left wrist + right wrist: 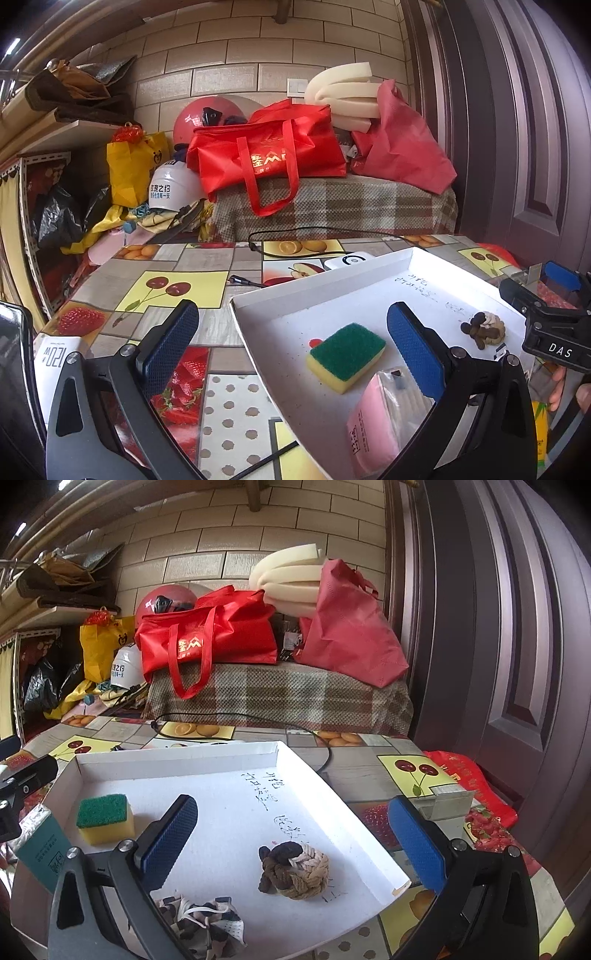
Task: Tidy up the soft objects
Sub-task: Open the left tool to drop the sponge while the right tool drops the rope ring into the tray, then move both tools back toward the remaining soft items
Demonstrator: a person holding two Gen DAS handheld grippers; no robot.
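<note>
Hovering low over the white tray [177, 762], both tools stand with their jaws spread wide and nothing between the pads. The left gripper [293, 345] straddles the tray's near-left wall, one blue pad outside over the fruit-print surface [173, 258], the other inside. The green-and-yellow sponge [345, 356] lies on the tray floor between those pads, nearer the inner one, its long axis running slantwise across the gap. A pink packet [369, 428] lies just beside it, closer to the camera.

The right gripper [291, 834] faces the knotted rope ball [295, 873], which sits on the tray floor between its pads, a little toward the near-right rim. A crumpled camouflage cloth [207, 926] lies by the left pad, close under the tool.

All four soft things look already gathered in the tray, so this reads as a release. If anything needs shifting, the left hand is nearer the sponge and the right is nearer the ball.
</note>
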